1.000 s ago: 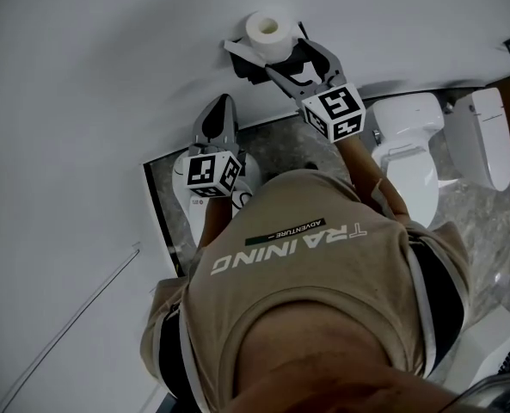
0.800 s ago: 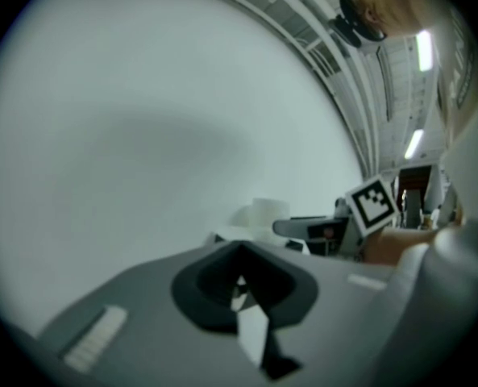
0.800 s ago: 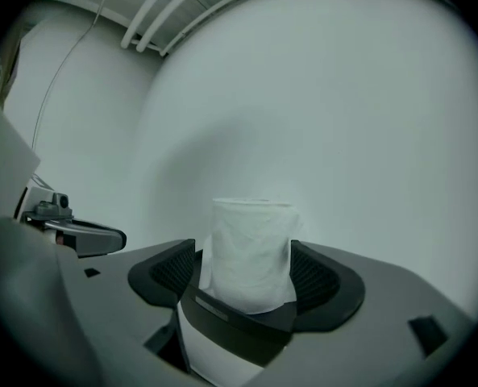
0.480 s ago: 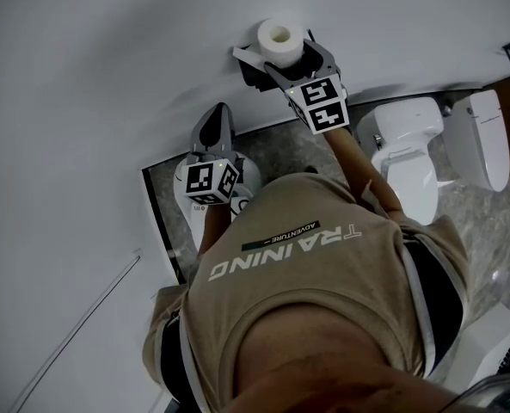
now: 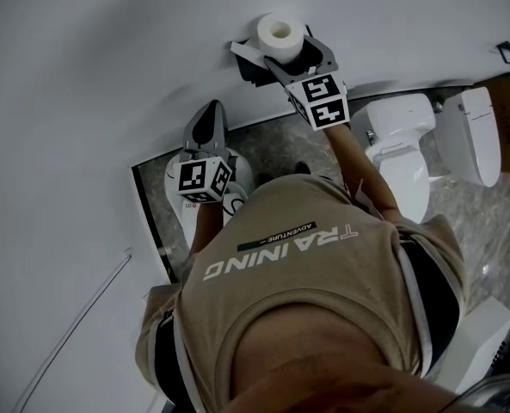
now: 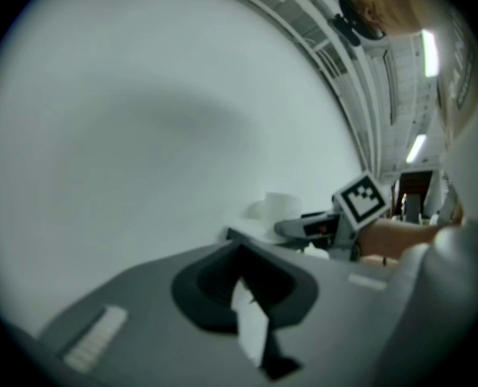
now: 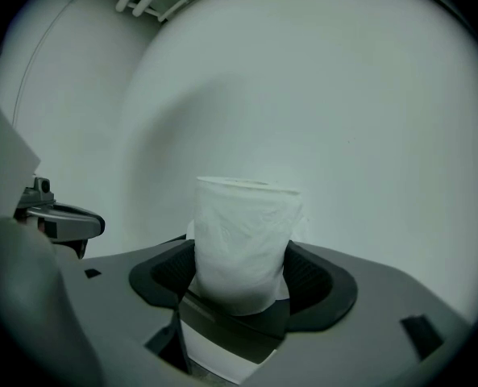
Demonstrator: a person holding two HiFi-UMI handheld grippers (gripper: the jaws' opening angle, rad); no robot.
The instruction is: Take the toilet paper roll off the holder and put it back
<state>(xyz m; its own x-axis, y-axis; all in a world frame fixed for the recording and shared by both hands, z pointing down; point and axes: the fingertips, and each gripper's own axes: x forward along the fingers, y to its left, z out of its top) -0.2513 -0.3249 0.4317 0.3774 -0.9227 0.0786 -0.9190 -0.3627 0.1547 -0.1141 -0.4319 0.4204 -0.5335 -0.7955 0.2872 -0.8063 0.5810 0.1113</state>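
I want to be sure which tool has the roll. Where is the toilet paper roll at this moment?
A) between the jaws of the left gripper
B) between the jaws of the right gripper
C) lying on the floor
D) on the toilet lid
B: the right gripper view shows the toilet paper roll standing between the jaws of the right gripper, which press on its sides, while the left gripper is shut on nothing.

In the head view the toilet paper roll (image 5: 279, 33) sits at 12 o'clock against the wall (image 5: 108, 76), with the holder (image 5: 251, 74) just beside it at its 7 o'clock. The right gripper (image 5: 282, 54) reaches in from the roll's 5 o'clock, one jaw touching each side of it. The left gripper (image 5: 212, 114) is at 11 o'clock, well apart from the roll, jaws together. The toilet (image 5: 401, 140) stands at 2 o'clock, right of the right gripper.
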